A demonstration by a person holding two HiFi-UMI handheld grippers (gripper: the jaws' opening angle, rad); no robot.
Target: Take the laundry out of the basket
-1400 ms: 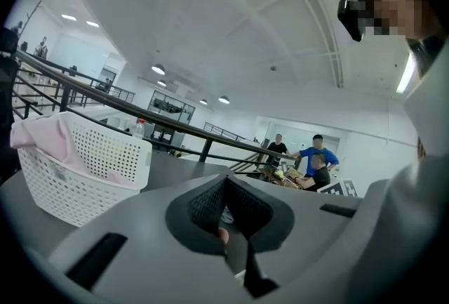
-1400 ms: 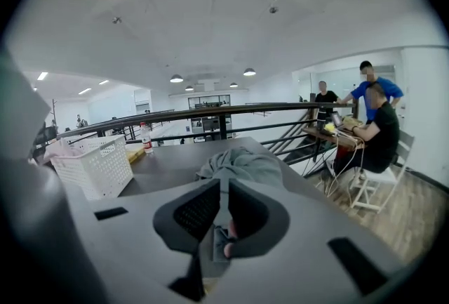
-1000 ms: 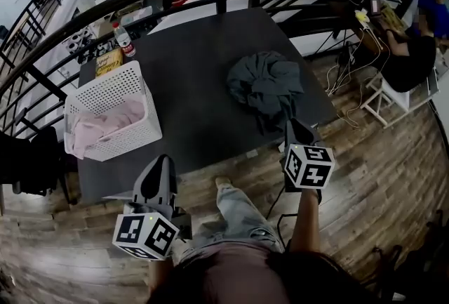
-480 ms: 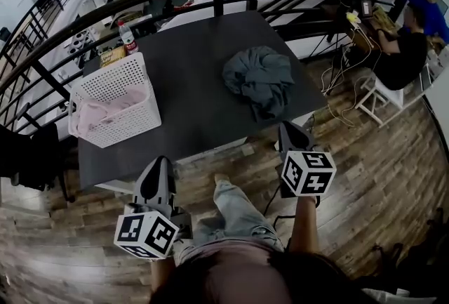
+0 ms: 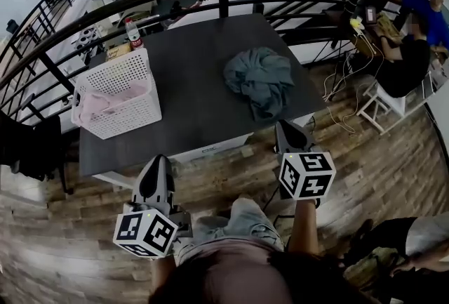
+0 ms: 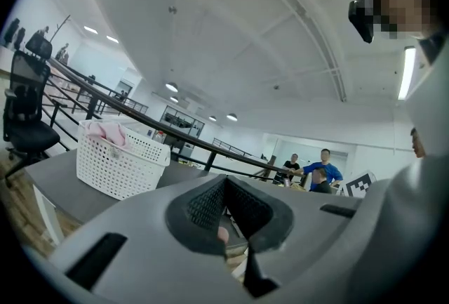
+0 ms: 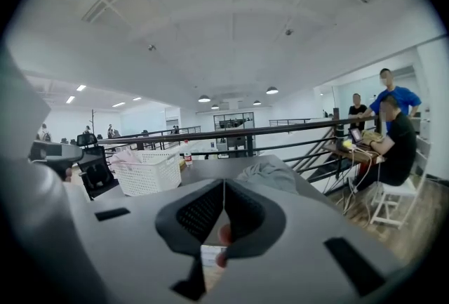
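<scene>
- Checking grippers first: left hand-held gripper [image 5: 157,159] and right hand-held gripper [image 5: 283,125], what state?
- Both closed, pads together, nothing clamped. Each gripper's own view shows it, and the head view can't since it only sees their backs.
- Where are they?
- Low, on the person's side, short of the near edge of the counter [image 5: 193,109]. Neither touches cloth. I'd judge that's a pause between picks, with both pulled clear.
- Laundry?
- Pink laundry [image 5: 105,100] sits inside the white basket [image 5: 132,115] at the counter's far-left corner. A grey garment [image 5: 261,78] lies crumpled on the bare counter, well apart from the basket, on the right.
- Why there?
- Probably one piece already out and dropped clear so it doesn't mix with the rest. Pink isn't out yet, so the task looks roughly midway.
- View differences?
- Head view gives the layout from above: pink down in the basket, bottle [image 5: 132,34] just behind it, railing beyond. Left gripper view shows the basket side-on, with pink heaped above the rim. The grey piece isn't visible there. Right gripper view has both basket and grey garment ahead, grey nearer.
- Next?
- Left side is closer to the basket, so I'd expect it to open and reach in.
</scene>
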